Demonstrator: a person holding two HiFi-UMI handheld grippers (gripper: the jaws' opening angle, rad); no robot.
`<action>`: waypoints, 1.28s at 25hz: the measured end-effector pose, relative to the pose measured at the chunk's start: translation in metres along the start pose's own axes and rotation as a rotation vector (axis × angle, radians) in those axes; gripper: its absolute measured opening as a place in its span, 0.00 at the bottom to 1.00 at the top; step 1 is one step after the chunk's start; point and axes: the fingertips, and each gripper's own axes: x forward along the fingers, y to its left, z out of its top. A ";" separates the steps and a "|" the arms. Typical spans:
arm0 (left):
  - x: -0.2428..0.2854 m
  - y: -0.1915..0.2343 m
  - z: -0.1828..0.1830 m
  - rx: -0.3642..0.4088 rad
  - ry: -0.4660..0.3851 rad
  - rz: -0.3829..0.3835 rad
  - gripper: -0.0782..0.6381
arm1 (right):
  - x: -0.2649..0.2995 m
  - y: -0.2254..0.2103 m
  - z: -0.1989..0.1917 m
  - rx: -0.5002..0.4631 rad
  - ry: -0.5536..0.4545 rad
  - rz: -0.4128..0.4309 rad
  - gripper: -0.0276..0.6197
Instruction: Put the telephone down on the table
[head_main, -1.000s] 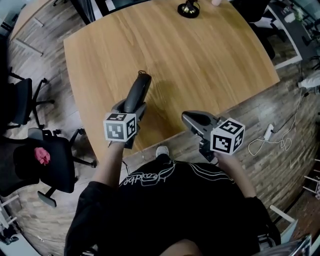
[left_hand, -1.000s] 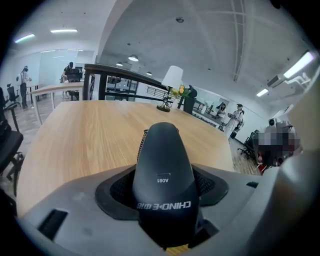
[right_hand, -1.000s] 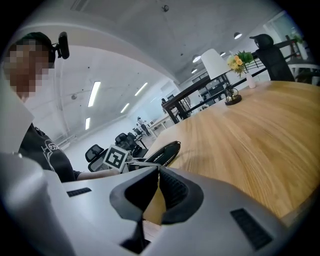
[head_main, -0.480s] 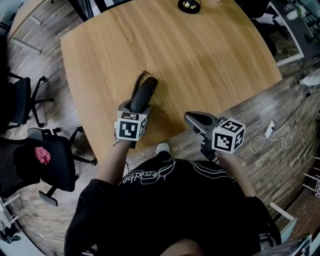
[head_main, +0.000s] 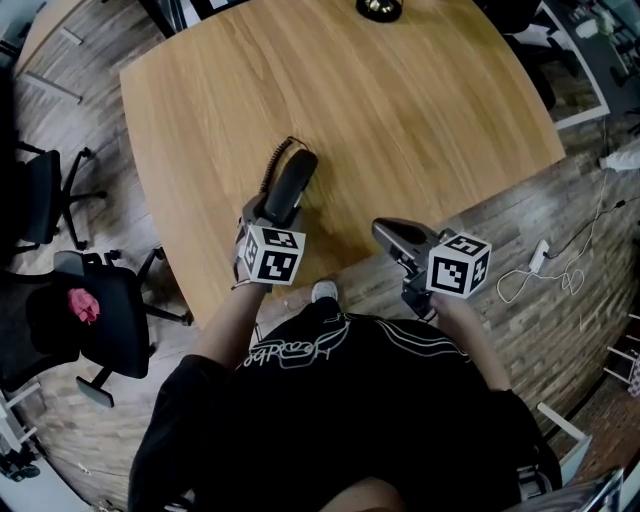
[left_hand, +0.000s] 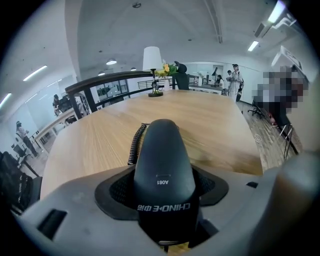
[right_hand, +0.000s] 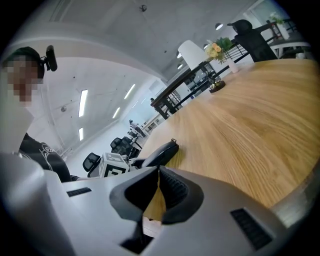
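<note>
Plainly, the left gripper is clamping the black telephone over the near part of the table, while the right gripper is hanging empty.

From the head view, the telephone is pointing toward 1 o'clock with its coiled cord trailing at 11 o'clock, and the right gripper is sitting at 4 o'clock from it, by the table's edge. The left gripper view is adding what that angle is missing: wide-set jaws pressing both sides of the telephone's body. The right gripper view is showing its own pads meeting with nothing between them, and the telephone lying low over the wood; whether it is touching cannot be told. A white-shaded lamp is standing at the far end.
</note>
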 end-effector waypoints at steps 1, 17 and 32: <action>0.000 0.000 0.000 0.002 -0.006 0.001 0.51 | 0.000 0.000 -0.002 0.004 0.002 0.002 0.11; -0.094 -0.014 -0.012 -0.247 -0.166 -0.089 0.58 | -0.043 0.036 0.001 -0.187 -0.020 0.043 0.11; -0.342 -0.183 0.034 -0.387 -0.668 -0.446 0.18 | -0.141 0.196 -0.072 -0.410 -0.079 0.376 0.11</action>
